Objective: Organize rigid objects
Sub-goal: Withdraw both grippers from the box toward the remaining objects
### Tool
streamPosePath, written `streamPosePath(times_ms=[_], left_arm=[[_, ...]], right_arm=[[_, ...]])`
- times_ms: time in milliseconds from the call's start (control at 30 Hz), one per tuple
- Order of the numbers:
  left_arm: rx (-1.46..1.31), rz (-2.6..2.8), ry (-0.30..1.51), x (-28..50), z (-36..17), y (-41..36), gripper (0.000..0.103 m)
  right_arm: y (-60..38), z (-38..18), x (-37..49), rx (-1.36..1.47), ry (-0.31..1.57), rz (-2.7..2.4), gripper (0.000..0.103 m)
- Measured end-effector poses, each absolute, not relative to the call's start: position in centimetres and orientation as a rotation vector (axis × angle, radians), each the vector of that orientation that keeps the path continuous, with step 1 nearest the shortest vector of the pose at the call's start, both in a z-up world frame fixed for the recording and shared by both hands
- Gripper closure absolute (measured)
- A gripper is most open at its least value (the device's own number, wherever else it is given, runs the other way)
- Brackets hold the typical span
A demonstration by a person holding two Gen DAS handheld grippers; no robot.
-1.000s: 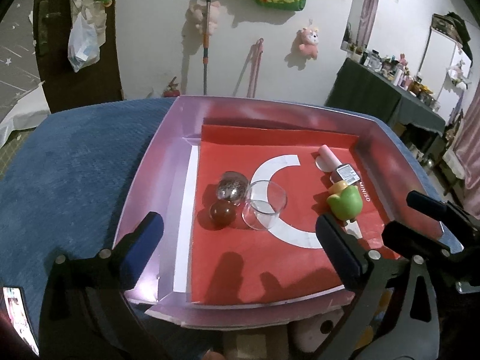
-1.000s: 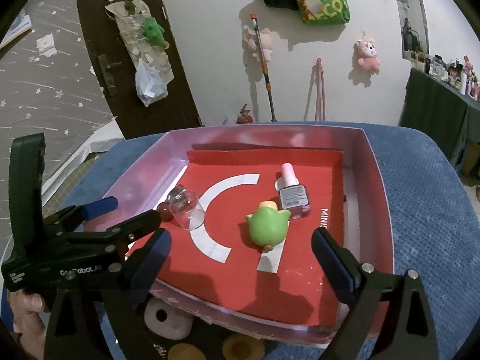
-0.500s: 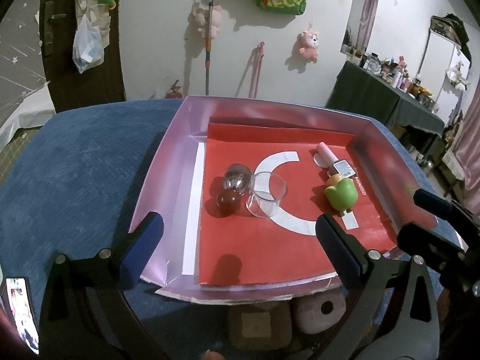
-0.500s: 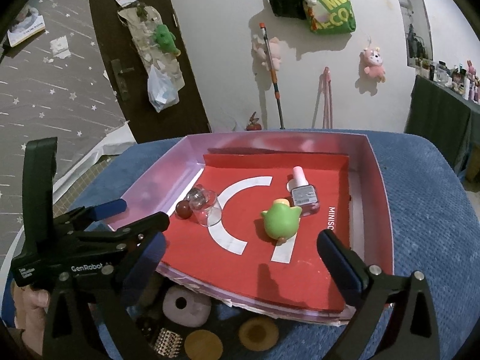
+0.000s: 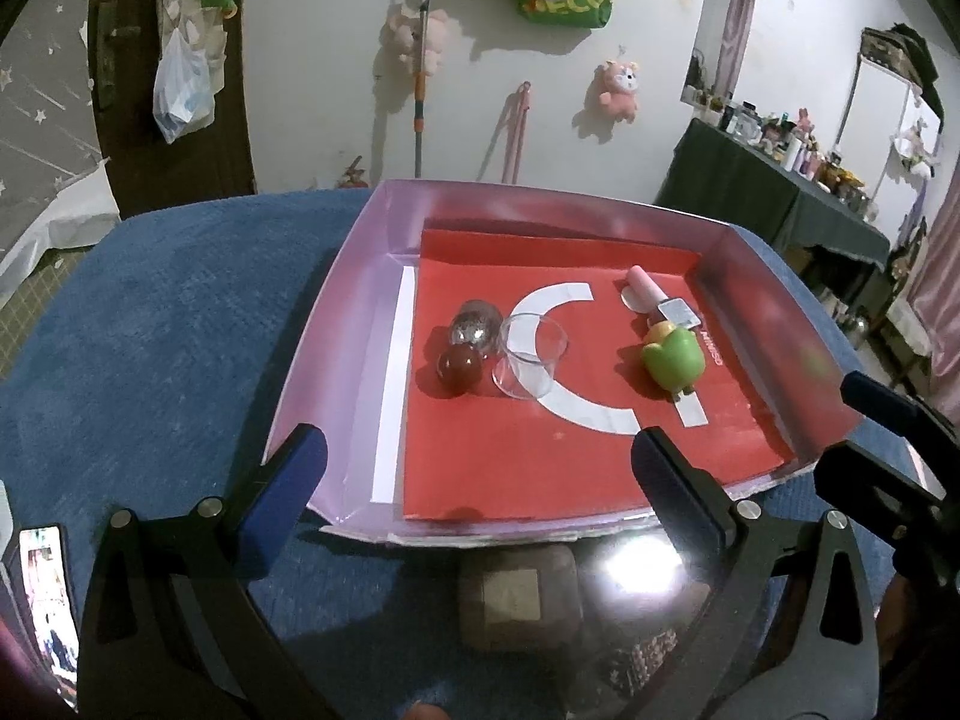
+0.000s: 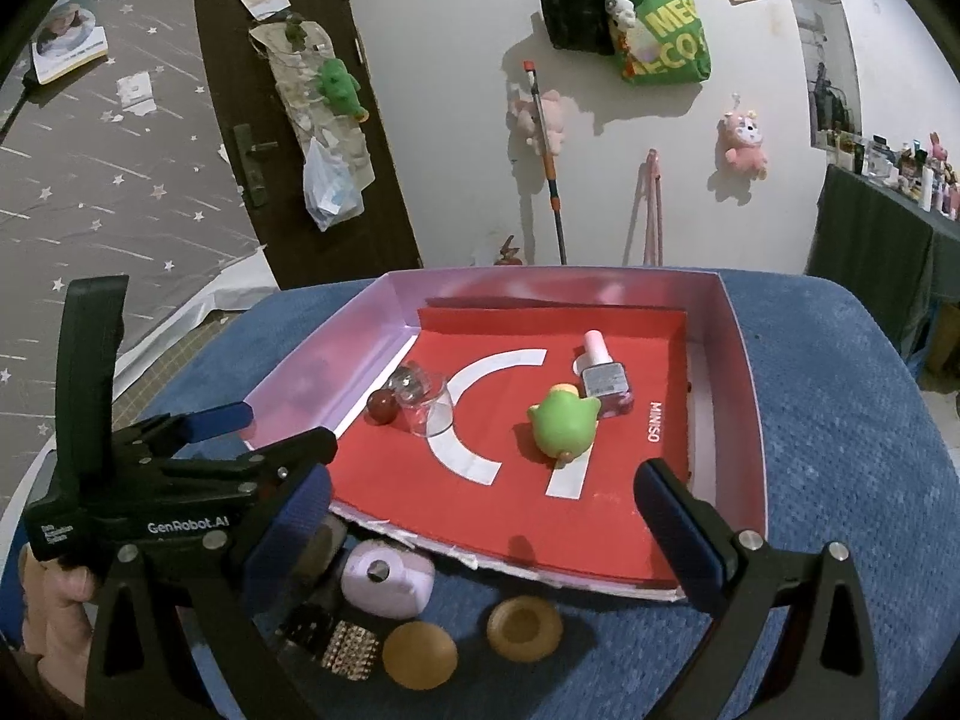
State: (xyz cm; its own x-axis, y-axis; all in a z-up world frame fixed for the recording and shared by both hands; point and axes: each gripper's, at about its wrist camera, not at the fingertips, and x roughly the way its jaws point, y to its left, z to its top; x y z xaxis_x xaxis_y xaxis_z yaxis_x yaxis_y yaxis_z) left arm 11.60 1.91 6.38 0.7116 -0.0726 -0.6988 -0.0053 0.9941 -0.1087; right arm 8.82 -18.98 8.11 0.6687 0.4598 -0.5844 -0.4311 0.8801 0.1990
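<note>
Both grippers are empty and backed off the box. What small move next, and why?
Probably bring the open right gripper down toward the round tan wooden piece on the blue cloth. It lies loose just outside the shallow pink box, nearest those fingers, while the green duck toy and the clear glass cup already sit inside.

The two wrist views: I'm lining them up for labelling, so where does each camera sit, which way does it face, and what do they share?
Left wrist: on the left gripper, looking down at the tray; its own open fingers show, the right gripper at the right edge.
Right wrist: on the right gripper, facing the tray from further right; its open fingers, the left gripper and a hand show.
Shared: green toy, clear cup.
</note>
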Motion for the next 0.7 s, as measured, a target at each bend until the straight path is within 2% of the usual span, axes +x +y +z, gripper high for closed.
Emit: streamPosePath(times_ms=[700], left_arm=[[-0.082, -0.053, 0.76, 8.5, 6.4, 1.5, 0.0]], right_arm=[[-19.1, 8.5, 5.3, 0.014, 0.62, 0.506, 0.0]])
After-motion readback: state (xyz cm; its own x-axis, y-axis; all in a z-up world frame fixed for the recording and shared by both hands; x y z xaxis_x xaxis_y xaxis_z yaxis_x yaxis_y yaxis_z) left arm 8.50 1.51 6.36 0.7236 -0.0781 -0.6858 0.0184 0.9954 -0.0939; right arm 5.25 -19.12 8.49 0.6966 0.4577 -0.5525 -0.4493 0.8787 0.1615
